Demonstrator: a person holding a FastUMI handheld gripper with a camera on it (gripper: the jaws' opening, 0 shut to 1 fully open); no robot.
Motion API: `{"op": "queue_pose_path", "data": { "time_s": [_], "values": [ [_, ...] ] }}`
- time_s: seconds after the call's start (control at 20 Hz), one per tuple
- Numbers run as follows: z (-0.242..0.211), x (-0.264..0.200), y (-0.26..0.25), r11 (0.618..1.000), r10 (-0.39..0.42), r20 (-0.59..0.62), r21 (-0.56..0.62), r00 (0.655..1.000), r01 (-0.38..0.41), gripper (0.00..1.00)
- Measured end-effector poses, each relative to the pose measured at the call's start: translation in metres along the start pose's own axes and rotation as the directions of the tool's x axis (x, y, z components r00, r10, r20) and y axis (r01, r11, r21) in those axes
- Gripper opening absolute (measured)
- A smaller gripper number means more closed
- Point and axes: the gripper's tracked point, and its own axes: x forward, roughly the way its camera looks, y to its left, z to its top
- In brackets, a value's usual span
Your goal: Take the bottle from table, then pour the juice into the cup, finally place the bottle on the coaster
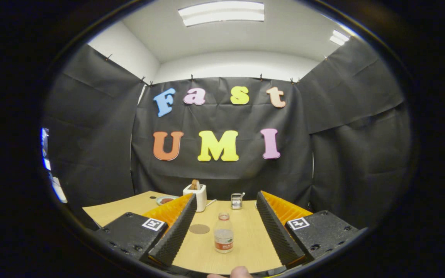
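Between the spread, ribbed black fingers [176, 227] of the claw [226, 206], touching neither, a small clear plastic bottle [223, 232] stands upright on the pale wooden table [245, 247] (a flat round brown coaster [199, 229] lies just beside it), with a white boxy toaster [196, 195] and a small wire rack [236, 200] beyond.

Black cloth walls [222, 170] beyond fingers, white wall [234, 63] above cloth. White ceiling [284, 34], two lit panels [222, 12]. Light wood table [242, 247] under and ahead of fingers.
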Motion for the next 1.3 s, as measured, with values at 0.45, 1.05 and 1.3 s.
{"op": "queue_pose_path", "data": {
  "time_s": [0.45,1.05,1.3],
  "values": [
    [-0.083,0.027,0.013,0.999,-0.002,-0.064,-0.048,0.998,-0.001,1.0],
    [-0.201,0.084,0.004,1.0,-0.026,-0.218,-0.018,0.976,0.023,1.0],
    [-0.24,0.108,0.003,1.0,-0.025,-0.295,-0.014,0.955,0.022,1.0]
  ]
}}
